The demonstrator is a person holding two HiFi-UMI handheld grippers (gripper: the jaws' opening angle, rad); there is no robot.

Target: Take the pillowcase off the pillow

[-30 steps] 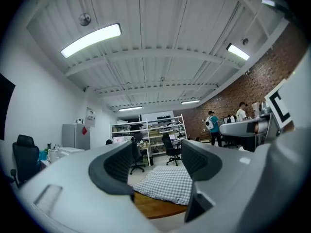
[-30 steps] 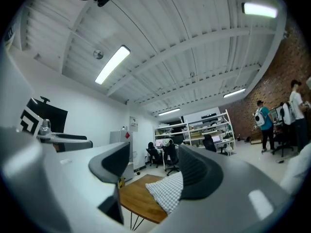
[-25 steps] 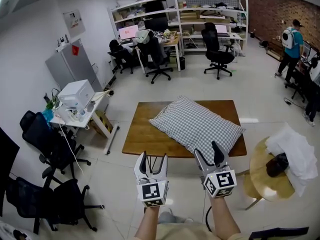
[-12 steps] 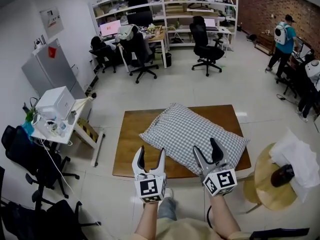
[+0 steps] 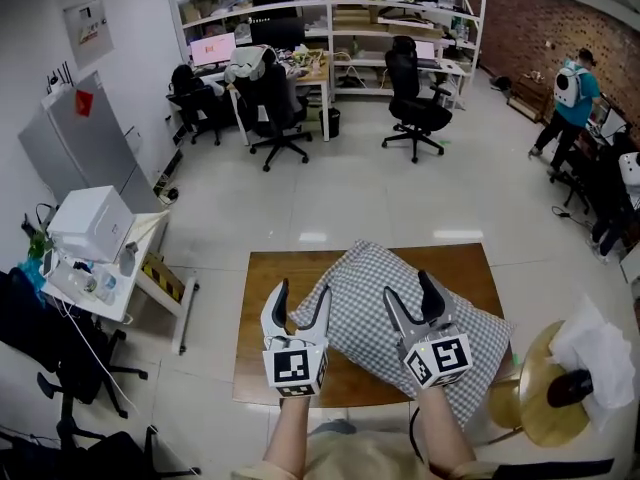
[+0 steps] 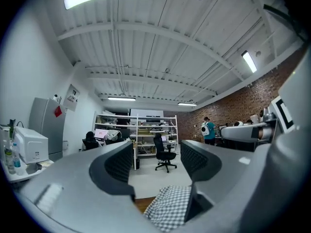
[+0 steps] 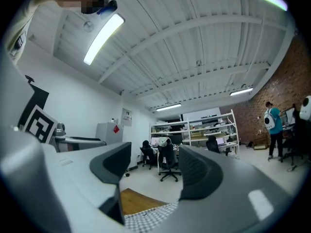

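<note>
Two grippers are in view, each with its jaws spread and nothing between the pads. The pillow (image 5: 365,283) lies diagonally across the right half of the wooden table (image 5: 262,368). It is fully inside its grey-and-white checked pillowcase (image 5: 455,340), and one corner hangs past the near edge close to the near right corner. The left gripper (image 5: 302,304) is held over the table's near half, just beside the pillow's left corner. The right gripper (image 5: 411,302) is held above the pillow itself. In both gripper views the checked fabric shows below the jaws, apart from the pads.
</note>
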